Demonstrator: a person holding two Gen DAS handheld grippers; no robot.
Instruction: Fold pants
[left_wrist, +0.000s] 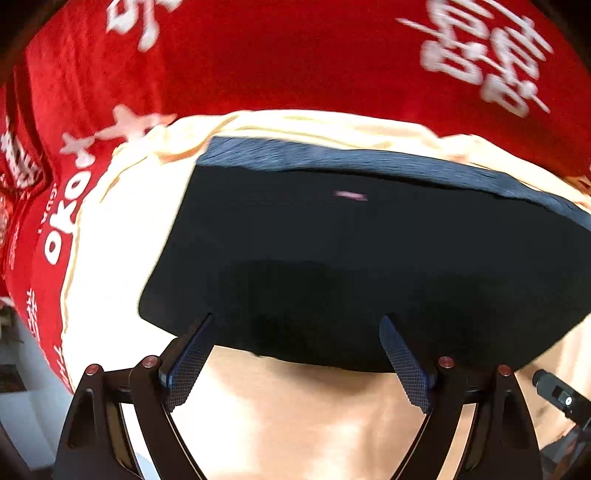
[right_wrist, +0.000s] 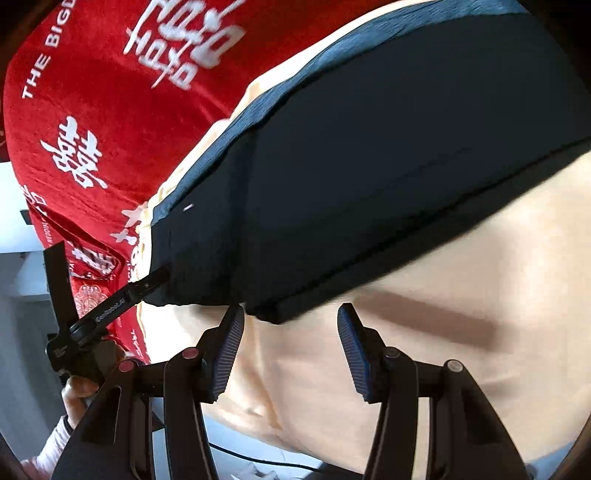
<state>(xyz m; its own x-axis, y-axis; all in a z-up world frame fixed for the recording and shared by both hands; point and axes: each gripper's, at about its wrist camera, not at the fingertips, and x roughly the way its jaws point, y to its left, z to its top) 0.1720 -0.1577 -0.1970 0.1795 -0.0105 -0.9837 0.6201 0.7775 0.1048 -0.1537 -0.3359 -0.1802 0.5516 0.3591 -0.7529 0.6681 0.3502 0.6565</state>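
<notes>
1. on the cream cloth (left_wrist: 295, 417), the black pants (left_wrist: 369, 266) are lying flat as a folded dark block, with their ribbed blue-grey waistband (left_wrist: 369, 162) running along the far edge in the left wrist view.
2. in the right wrist view the pants (right_wrist: 388, 166) are stretching from the lower left up toward the upper right, with a folded corner sitting just ahead of the fingers.
3. the left gripper (left_wrist: 299, 332) is hovering at the near edge of the pants, its two fingers standing wide apart with nothing between them; the tips are overlapping the dark hem, though contact is unclear.
4. the right gripper (right_wrist: 291, 325) is also sitting spread, its blue ribbed pads (right_wrist: 229, 354) framing bare cream cloth (right_wrist: 461, 332) just below the folded corner, gripping nothing.
5. the left gripper (right_wrist: 110, 306) is showing in the right wrist view as a black tool whose tip is meeting the pants' left corner, with the person's hand (right_wrist: 77, 398) holding it.
6. beyond the cream cloth, a red blanket (left_wrist: 258, 55) with white lettering is spreading across the background.
</notes>
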